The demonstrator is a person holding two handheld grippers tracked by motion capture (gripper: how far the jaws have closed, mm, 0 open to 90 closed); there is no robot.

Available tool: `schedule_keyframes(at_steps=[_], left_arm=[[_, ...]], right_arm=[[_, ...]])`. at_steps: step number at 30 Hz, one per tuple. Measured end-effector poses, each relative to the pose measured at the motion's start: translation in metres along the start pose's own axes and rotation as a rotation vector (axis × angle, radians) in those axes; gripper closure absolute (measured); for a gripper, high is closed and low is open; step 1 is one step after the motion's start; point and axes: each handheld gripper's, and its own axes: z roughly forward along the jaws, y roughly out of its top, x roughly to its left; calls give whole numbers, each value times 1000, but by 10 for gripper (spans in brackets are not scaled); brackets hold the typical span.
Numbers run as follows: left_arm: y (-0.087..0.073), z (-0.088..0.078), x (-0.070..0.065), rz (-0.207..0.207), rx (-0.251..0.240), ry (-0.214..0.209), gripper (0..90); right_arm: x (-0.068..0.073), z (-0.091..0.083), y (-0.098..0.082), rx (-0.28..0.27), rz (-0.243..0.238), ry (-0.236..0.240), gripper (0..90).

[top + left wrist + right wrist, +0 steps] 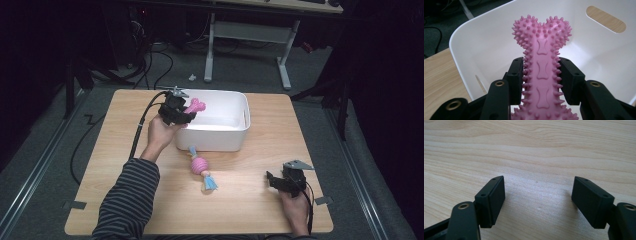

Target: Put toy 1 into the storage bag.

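Nearest you, your right gripper (278,181) is resting low on the table (250,210) at its front right, jaws spread wide with nothing between them but bare wood grain (536,157). It looks parked, keeping out of the way while the other hand works.

Mid-table, a rope toy (201,168) is lying just in front of the bin (235,137), pink ribbed middle, blue tassel ends, one end almost touching the bin wall. Probably waiting its turn.

Farther out, your left gripper (186,114) is pinching the bone (541,65) across its shaft, both pads pressed into the spikes, knobbed end pointing up and forward. You're holding it over the bin's left rim (461,32), above the white interior. Judging by that, you're carrying it in to drop it; it's gripped mid-shaft so it isn't tipping.

The bin interior (599,62) is looking bare where visible, handle slot (605,19) on the far wall.

The table is light wood and uncluttered. Beyond it are grey carpet, loose cables (165,65), a white desk frame (247,35) and dark surroundings.
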Motion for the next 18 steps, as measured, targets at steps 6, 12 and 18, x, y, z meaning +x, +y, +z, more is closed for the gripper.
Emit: schedule_keyframes(at_steps=[6,12,18], left_arm=[[-2,5,-1,10,23,5,572],[-2,8,-2,19,33,11,570],[-1,4,-1,12,16,-3,570]], right_arm=[[0,0,0,0,0,0,271],[0,0,0,0,-1,0,271],[0,0,0,0,0,1,271]])
